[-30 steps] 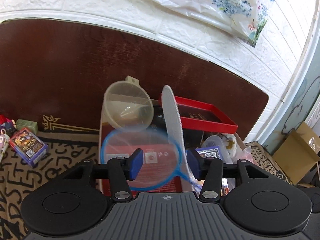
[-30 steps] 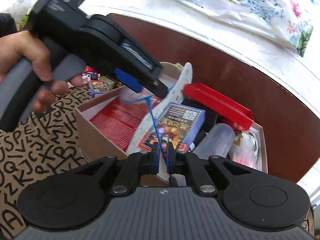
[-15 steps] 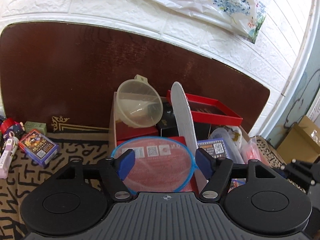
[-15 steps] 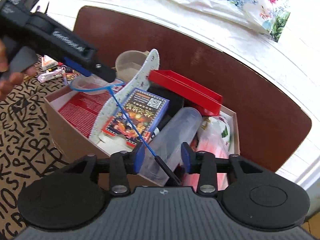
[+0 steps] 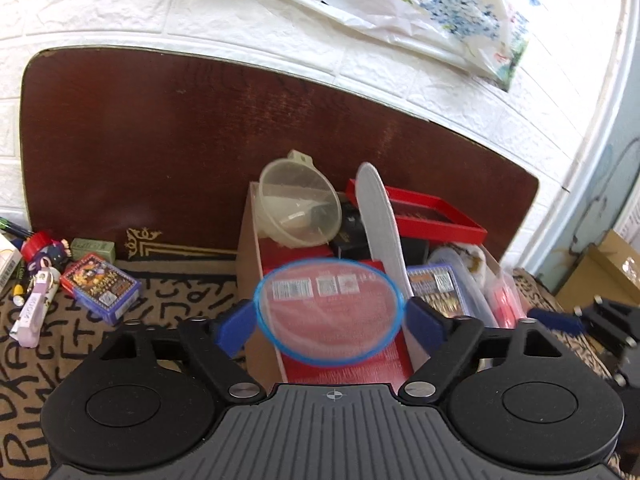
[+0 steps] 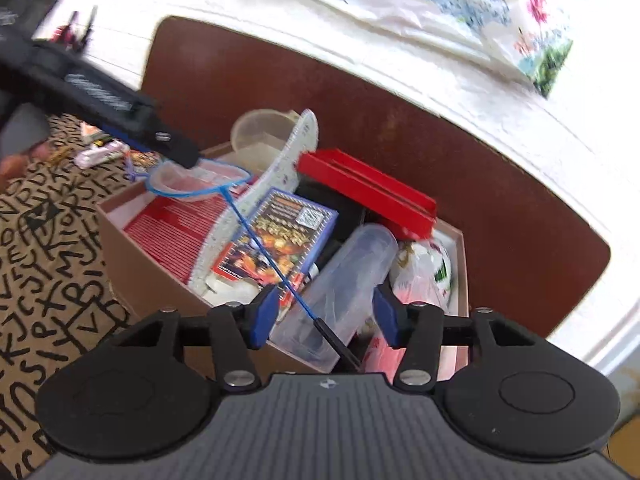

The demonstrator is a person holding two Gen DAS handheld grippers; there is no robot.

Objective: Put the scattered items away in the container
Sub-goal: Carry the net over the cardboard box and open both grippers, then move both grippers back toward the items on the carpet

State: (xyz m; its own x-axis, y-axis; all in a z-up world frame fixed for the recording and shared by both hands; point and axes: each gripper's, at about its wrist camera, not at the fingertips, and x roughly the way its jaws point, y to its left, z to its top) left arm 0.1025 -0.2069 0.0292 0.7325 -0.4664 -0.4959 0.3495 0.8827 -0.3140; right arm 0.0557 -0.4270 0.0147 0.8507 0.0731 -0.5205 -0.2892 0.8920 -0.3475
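Note:
A blue-rimmed small net point(image 5: 329, 312) lies over the cardboard box point(image 5: 249, 280), its hoop on the red packet and its thin blue handle point(image 6: 272, 268) slanting across the contents. My left gripper point(image 5: 330, 322) is open with its fingers either side of the hoop, just short of it. My right gripper point(image 6: 324, 316) is open, with the net's black handle end between its fingers but not clamped. The box point(image 6: 132, 264) holds a clear funnel point(image 5: 298, 208), a white insole point(image 5: 378, 220), a red tray point(image 6: 368, 196), a card pack point(image 6: 280, 236) and a clear tube point(image 6: 344, 284).
On the patterned cloth left of the box lie a card pack point(image 5: 100, 286), a small green box point(image 5: 93, 246), a pink item point(image 5: 34, 312) and a small figure point(image 5: 42, 248). A dark wooden board point(image 5: 160, 140) stands behind the box. A cardboard carton point(image 5: 600, 272) sits at far right.
Both grippers opened wider and drew back from the box. The right gripper let go of the net's handle; the net has settled onto the box contents.

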